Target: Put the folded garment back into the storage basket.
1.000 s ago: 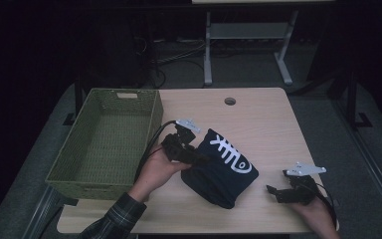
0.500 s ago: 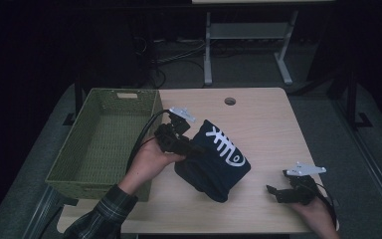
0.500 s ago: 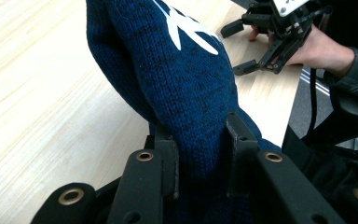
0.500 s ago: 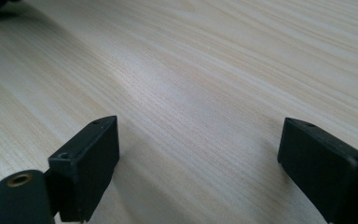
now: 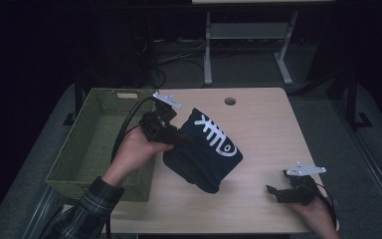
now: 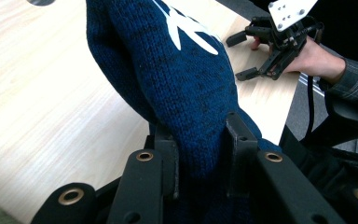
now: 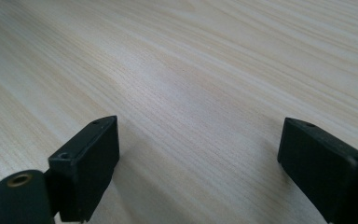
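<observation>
A folded dark blue knit sweater (image 5: 204, 154) with a white fish-bone design hangs lifted off the wooden table (image 5: 263, 129), tilted. My left gripper (image 5: 181, 139) is shut on its upper left edge, close to the basket's right rim. In the left gripper view the blue knit sweater (image 6: 182, 79) is pinched between the two black jaws of my left gripper (image 6: 200, 140). My right gripper (image 5: 273, 191) rests near the table's front right edge, open, with nothing between its jaws. In the right gripper view my right gripper (image 7: 198, 149) points at bare wood (image 7: 191, 70).
A green woven basket (image 5: 99, 144) stands at the table's left side, with nothing inside. A round cable hole (image 5: 230, 101) lies near the table's far edge. A desk frame (image 5: 243, 45) and cables stand on the dark floor beyond.
My left gripper has lifted the sweater and carried it up and left toward the basket. The right gripper has stayed where it was.
</observation>
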`<act>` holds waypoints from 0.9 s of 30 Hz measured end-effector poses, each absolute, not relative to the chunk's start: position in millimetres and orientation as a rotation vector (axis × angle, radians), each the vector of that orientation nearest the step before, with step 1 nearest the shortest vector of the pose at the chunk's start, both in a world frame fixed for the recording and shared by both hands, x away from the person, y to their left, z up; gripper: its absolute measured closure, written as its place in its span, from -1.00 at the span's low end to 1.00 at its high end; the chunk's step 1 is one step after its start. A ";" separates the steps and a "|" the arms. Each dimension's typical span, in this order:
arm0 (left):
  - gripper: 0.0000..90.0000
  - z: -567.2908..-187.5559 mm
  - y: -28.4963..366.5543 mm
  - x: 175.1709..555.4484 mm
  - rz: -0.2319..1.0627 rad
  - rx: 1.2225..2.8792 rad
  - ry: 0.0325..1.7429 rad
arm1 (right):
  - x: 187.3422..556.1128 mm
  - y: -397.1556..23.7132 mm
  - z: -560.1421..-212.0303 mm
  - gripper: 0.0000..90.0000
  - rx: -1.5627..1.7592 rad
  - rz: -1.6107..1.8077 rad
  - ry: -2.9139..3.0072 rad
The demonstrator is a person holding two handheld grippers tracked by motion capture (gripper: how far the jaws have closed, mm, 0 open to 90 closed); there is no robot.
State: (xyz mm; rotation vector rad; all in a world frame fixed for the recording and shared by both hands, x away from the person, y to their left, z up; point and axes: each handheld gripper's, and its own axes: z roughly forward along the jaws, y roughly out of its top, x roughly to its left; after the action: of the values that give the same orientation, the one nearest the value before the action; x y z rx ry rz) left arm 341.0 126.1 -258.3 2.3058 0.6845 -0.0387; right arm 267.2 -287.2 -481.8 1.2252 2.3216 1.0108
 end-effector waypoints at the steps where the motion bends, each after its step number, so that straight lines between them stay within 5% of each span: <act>1: 0.59 -256.2 127.5 340.7 -0.036 2.304 0.692 | 267.2 -287.2 -481.8 -0.73 1.225 1.011 2.321; 27: 0.59 -215.4 187.7 340.7 0.051 2.253 0.804 | 267.0 -287.1 -481.7 -0.73 1.227 1.010 2.321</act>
State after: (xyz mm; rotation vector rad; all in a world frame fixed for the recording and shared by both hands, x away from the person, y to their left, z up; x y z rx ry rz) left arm 340.7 187.7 -215.4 2.2530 0.8042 0.0510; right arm 267.0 -287.1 -481.7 1.2271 2.3210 1.0102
